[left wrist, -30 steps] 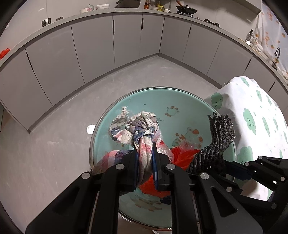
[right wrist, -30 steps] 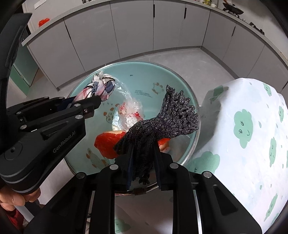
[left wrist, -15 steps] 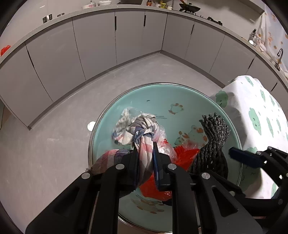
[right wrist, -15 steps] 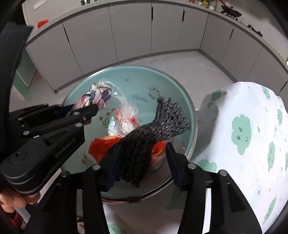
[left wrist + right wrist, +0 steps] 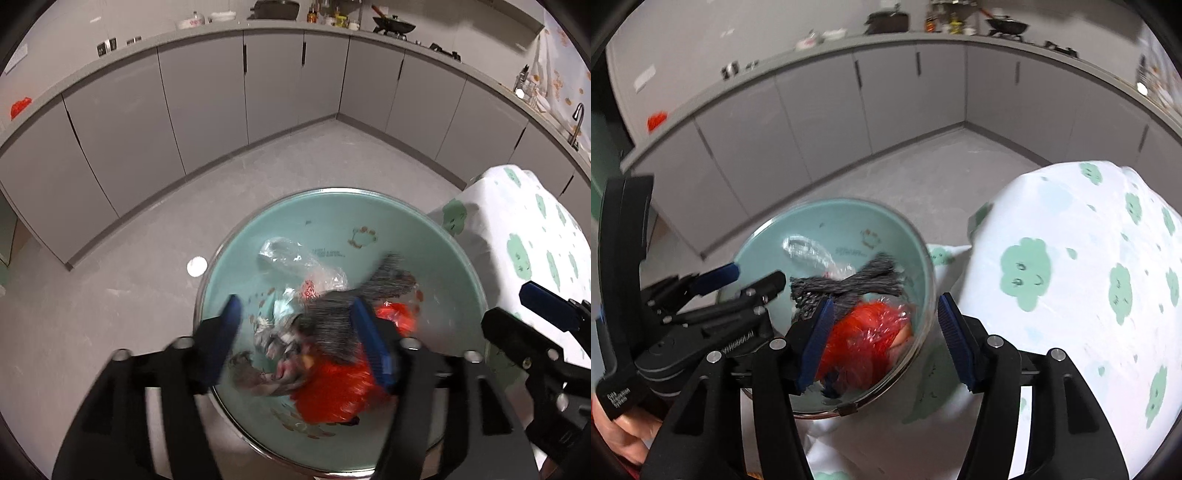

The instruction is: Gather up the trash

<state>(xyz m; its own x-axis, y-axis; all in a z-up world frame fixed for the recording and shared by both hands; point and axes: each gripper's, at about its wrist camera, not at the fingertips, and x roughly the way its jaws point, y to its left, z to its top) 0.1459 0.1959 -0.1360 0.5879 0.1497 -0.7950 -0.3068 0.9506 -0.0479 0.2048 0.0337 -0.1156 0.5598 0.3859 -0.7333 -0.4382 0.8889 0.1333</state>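
Observation:
A teal basin [image 5: 391,221] stands on the floor beside the table and also shows in the right wrist view [image 5: 798,229]. In it lie a dark grey mesh rag [image 5: 332,314], a plaid cloth [image 5: 273,347], a red plastic bag [image 5: 332,387] and clear plastic wrap [image 5: 295,258]. The mesh rag [image 5: 857,284] and red bag [image 5: 864,336] show in the right wrist view too. My left gripper [image 5: 295,339] is open and empty above the basin, blurred. My right gripper [image 5: 882,339] is open and empty over the basin's right rim.
A table under a white cloth with green clouds [image 5: 1071,277] stands right of the basin. Grey kitchen cabinets [image 5: 207,96] run along the back walls. A small white disc [image 5: 197,266] lies on the grey floor left of the basin.
Both grippers opened. The plaid cloth dropped from the left gripper and the mesh rag from the right gripper into the basin. Both grippers rose and drew back.

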